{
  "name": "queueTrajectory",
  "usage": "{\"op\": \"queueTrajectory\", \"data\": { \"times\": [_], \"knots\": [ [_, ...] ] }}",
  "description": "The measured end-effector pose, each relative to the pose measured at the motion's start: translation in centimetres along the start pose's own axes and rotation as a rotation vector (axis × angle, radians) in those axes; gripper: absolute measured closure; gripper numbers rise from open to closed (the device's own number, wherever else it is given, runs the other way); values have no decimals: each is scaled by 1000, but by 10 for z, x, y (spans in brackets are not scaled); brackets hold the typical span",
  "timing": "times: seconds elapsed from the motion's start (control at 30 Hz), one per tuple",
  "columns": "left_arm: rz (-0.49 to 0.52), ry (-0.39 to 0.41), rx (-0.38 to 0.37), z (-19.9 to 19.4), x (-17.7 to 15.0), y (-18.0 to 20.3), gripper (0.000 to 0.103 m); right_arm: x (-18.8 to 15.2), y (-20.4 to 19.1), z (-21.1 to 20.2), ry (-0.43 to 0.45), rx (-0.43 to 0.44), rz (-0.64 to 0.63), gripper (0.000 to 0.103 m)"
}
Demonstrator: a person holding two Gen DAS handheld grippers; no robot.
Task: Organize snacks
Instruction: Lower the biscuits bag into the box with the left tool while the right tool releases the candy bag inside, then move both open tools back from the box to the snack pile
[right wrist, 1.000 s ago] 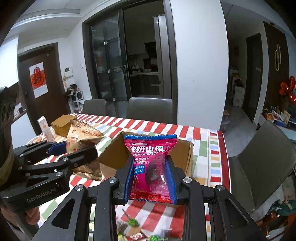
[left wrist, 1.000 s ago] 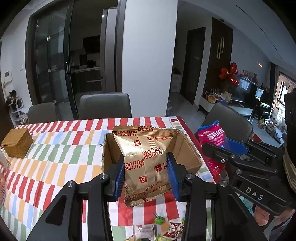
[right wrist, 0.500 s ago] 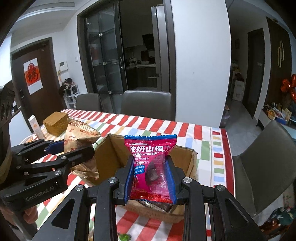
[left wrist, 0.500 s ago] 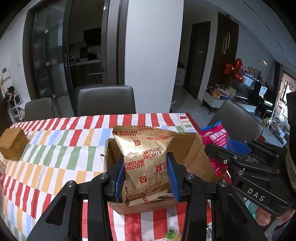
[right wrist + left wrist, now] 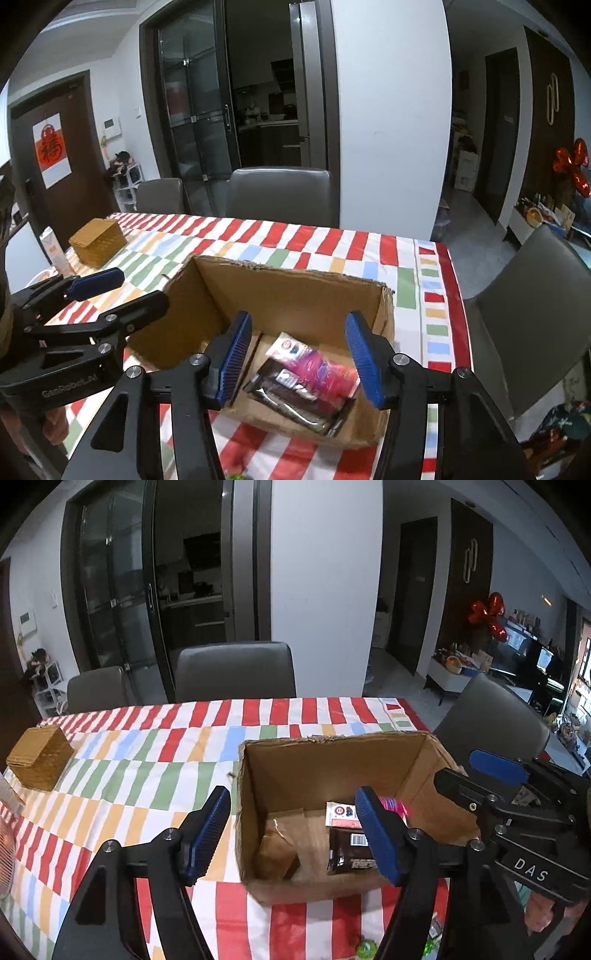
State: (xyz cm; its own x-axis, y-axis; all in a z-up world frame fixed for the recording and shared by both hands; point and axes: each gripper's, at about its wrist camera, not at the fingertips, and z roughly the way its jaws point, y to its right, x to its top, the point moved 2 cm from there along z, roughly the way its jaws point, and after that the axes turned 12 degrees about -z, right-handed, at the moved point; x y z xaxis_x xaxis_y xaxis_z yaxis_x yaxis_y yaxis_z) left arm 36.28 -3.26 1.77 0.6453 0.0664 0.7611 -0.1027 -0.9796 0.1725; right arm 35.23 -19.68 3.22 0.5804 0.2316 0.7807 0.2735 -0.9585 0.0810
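An open cardboard box stands on the striped tablecloth. My left gripper hovers over its left half, jaws opening, nothing between the pads. Below it the gold biscuit packet lies blurred on the box floor. My right gripper hangs over the right half, jaws also opening and empty. Under it the pink hawthorn packet is blurred on top of a dark brown wrapper. Each gripper shows in the other's view: the right gripper, the left gripper.
A woven straw box sits at the table's far left, a white carton beside it. Loose sweets lie in front of the cardboard box. Grey chairs stand behind and to the right of the table.
Both grippers went from shut on their packets to open. The gold biscuit packet and the pink packet dropped into the box. Both hands moved forward and down over the box.
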Motion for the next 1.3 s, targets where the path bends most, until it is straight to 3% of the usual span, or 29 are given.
{"op": "queueTrajectory", "data": {
  "times": [0.3,0.63,0.87,1.3],
  "knots": [
    [61,92,-10,-61,-17,6,27,-16,-31,-48,70,34,-56,49],
    [75,121,-1,-106,-55,4,23,-48,-53,-85,90,39,-94,49],
    [50,105,-14,-126,-87,8,22,-75,-58,-111,97,17,-93,49],
    [-3,-1,-57,-130,-146,20,22,-128,-57,-133,46,8,-71,49]
  ]
}}
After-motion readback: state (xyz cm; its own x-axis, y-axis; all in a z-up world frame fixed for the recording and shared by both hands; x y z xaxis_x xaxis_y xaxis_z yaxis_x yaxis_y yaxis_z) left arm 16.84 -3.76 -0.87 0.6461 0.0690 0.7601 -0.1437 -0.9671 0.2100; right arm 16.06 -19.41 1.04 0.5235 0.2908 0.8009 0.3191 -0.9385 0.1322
